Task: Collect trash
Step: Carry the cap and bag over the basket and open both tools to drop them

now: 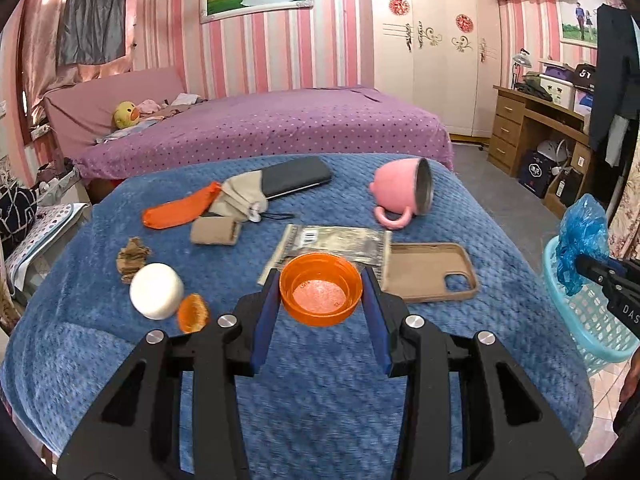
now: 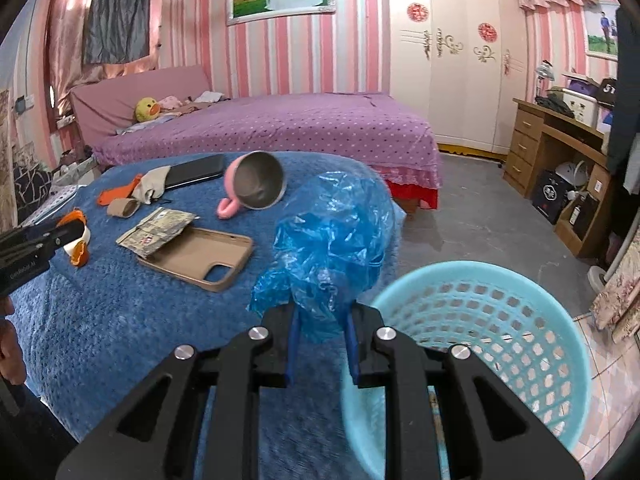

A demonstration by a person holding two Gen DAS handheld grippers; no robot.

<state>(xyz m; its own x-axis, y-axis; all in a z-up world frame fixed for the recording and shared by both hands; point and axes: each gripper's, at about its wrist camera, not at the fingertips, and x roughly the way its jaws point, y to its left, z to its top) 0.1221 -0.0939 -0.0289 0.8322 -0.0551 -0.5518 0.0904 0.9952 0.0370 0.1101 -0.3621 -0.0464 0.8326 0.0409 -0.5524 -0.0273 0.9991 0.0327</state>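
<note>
In the left wrist view my left gripper [image 1: 320, 300] is shut on a shallow orange plastic cup [image 1: 320, 294], held above the blue blanket [image 1: 100, 344]; its blue pads press on both sides of the cup. My right gripper [image 2: 322, 320] is shut on a crumpled blue plastic bag [image 2: 332, 244] at the blanket's right edge, just left of the light-blue mesh basket [image 2: 520, 320]. From the left wrist view the right gripper [image 1: 596, 272] shows the blue plastic bag [image 1: 580, 236] against the basket [image 1: 592, 324]. A foil wrapper [image 1: 336, 240], brown crumpled paper [image 1: 132, 258] and a small orange cap [image 1: 193, 314] lie on the blanket.
Also on the blanket are a white round jar [image 1: 157, 290], a tan phone case [image 1: 430, 272], a tipped pink mug [image 1: 400, 192], a cardboard roll [image 1: 214, 230], orange and beige cloth [image 1: 184, 208] and a black phone [image 1: 296, 176]. A purple bed [image 1: 280, 124] stands behind and a wooden desk [image 2: 552, 148] at right.
</note>
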